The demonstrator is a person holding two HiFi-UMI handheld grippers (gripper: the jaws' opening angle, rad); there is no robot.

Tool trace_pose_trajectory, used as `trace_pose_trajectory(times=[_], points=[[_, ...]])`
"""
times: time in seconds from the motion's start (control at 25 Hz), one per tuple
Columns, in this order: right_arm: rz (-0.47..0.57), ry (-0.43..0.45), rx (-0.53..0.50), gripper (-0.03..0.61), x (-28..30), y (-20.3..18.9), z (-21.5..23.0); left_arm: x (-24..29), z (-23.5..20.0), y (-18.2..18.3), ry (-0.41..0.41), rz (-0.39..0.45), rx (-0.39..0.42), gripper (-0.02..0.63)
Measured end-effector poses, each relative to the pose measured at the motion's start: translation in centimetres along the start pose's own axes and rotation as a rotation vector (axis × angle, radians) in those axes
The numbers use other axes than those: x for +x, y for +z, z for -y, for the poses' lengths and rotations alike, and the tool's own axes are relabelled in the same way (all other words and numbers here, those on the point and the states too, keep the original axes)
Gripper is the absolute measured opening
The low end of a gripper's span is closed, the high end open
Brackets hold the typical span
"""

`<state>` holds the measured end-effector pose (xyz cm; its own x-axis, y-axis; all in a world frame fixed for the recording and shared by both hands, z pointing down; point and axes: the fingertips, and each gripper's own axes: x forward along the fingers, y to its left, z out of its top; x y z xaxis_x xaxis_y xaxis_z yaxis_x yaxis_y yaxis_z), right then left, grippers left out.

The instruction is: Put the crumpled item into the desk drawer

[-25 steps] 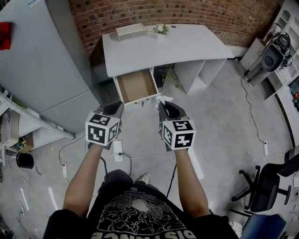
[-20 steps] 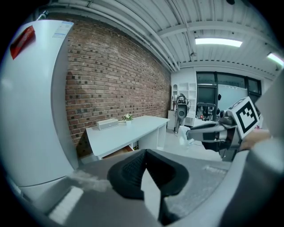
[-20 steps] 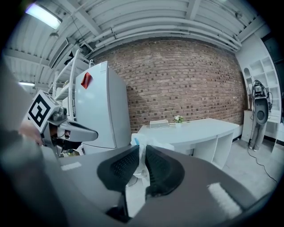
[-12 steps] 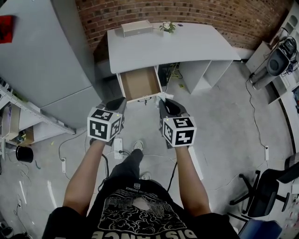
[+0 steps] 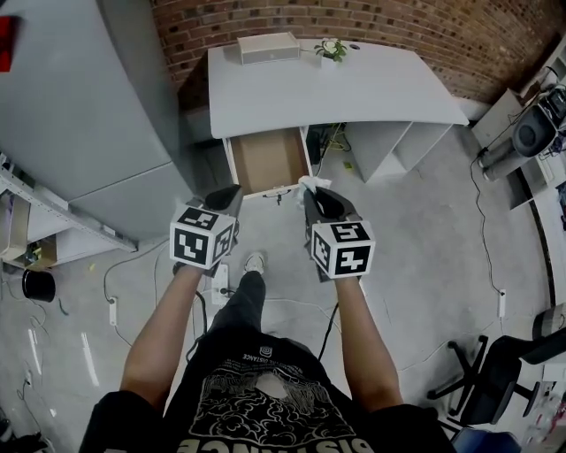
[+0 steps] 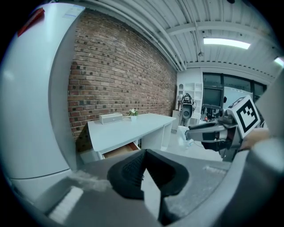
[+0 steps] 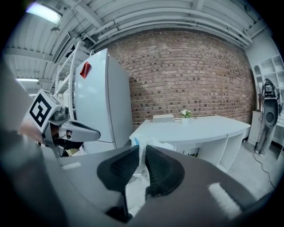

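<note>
**Crumpled item is picked up, not yet in the drawer**
Your right tongs (image 5: 314, 195) pinch the white crumpled item (image 7: 146, 142) just in front of the drawer (image 5: 263, 161), which stands open under the table (image 5: 354, 84). Your left tongs (image 5: 232, 191) are pressed together on nothing, also near the drawer front. I judge what is left: reach over the drawer and release.

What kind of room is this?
It looks like an office or workshop room, though I can't be sure. A white desk with an open drawer stands against a brick wall, and a black swivel chair sits on the bare floor.
</note>
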<state>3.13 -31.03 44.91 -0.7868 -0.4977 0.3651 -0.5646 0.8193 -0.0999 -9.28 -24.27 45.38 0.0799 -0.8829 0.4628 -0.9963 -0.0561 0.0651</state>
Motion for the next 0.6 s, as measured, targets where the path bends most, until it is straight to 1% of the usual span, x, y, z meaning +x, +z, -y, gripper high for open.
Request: trace_pose_trajectory(times=[0.12,0.32,0.6], points=[[-0.036,0.013,0.001,0.046,2.7,-0.7,0.2,1.8,-1.9,-1.0,0.003,-0.020,-0.025,0.003],[-0.098,0.030,-0.002,0.046,7.4,-1.4,1.1,5.2,-4.5,-1.6,-0.010,-0.068,-0.038,0.003],[-0.194,0.048,0.008,0.046,13.7,-4.5,2.2,9.9,-7.9,-3.4,-0.029,-0.133,-0.064,0.003]])
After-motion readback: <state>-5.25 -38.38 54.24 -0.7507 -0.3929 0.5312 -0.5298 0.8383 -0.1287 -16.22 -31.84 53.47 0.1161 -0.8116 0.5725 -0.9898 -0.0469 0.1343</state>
